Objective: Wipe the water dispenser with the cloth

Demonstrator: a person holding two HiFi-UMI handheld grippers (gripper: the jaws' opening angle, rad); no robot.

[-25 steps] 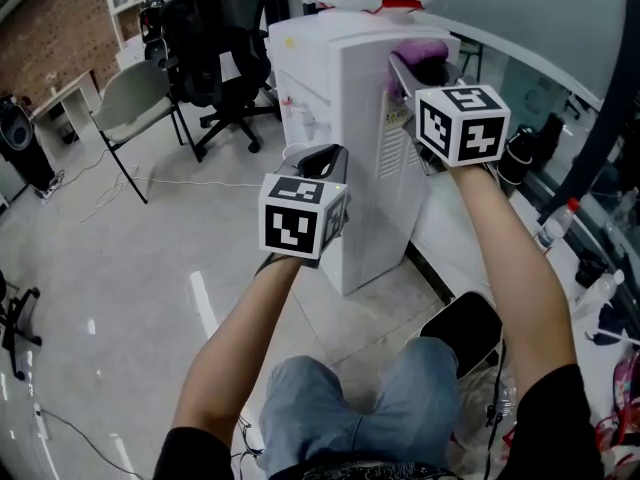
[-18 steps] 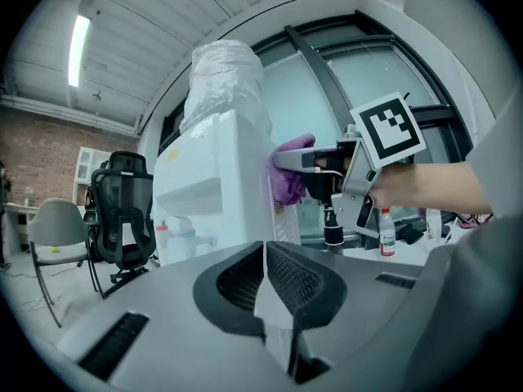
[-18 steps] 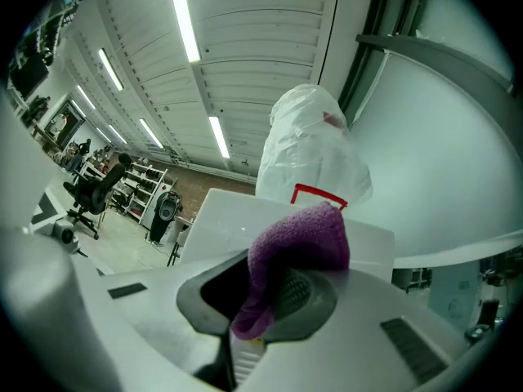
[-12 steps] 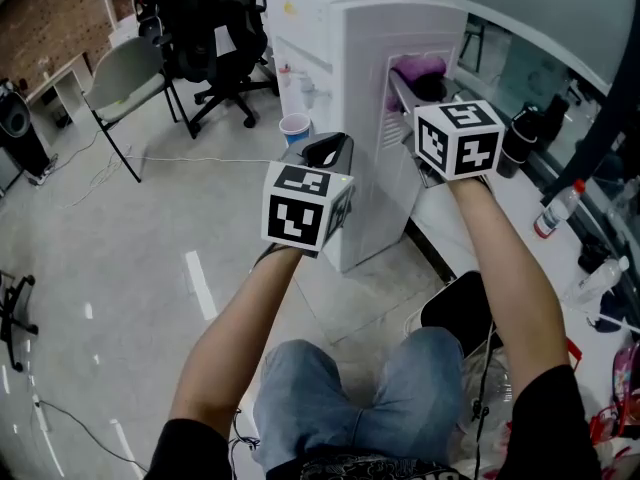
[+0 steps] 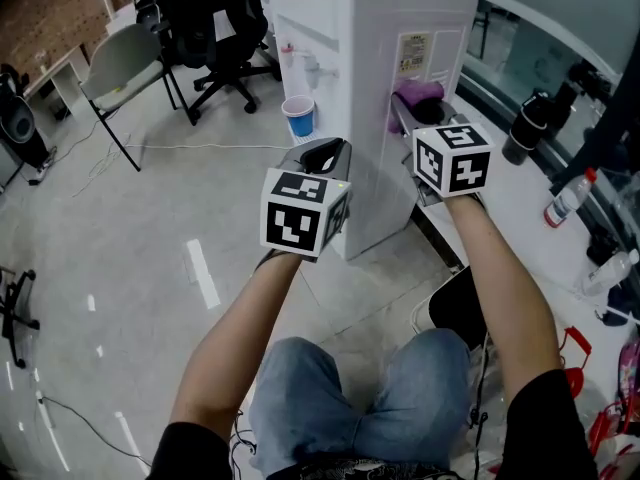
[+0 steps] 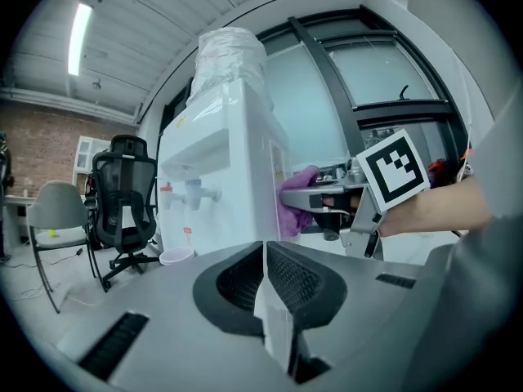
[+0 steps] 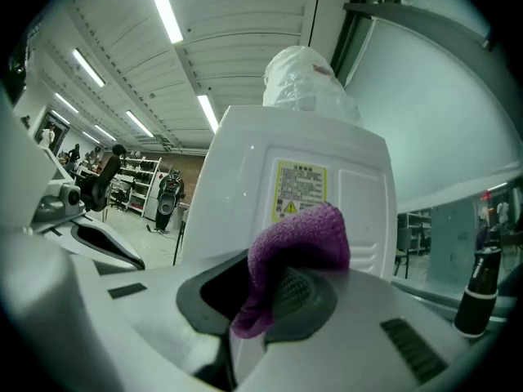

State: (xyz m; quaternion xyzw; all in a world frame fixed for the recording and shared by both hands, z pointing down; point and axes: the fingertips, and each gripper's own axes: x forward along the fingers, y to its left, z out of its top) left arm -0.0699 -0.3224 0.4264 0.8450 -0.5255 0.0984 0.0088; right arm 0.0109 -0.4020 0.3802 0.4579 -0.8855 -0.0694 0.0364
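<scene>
The white water dispenser [image 5: 385, 58] stands ahead, with a bagged bottle [image 6: 231, 51] on top. My right gripper [image 5: 415, 103] is shut on a purple cloth [image 5: 417, 94] and holds it against the dispenser's back panel, just below the yellow label [image 7: 300, 189]. The cloth [image 7: 298, 247] bulges out of the jaws in the right gripper view. My left gripper [image 5: 322, 155] hangs in front of the dispenser's side, shut with nothing in it. From the left gripper view, the cloth [image 6: 296, 198] touches the white panel.
A paper cup [image 5: 298, 118] sits on the floor by the dispenser's taps. Black office chairs [image 5: 215, 18] and a grey chair [image 5: 120, 68] stand behind. A white ledge on the right carries a black flask [image 5: 527, 123] and a bottle [image 5: 566, 198].
My right gripper has slid the cloth down the dispenser's back panel, to below the label. The left gripper has hardly shifted.
</scene>
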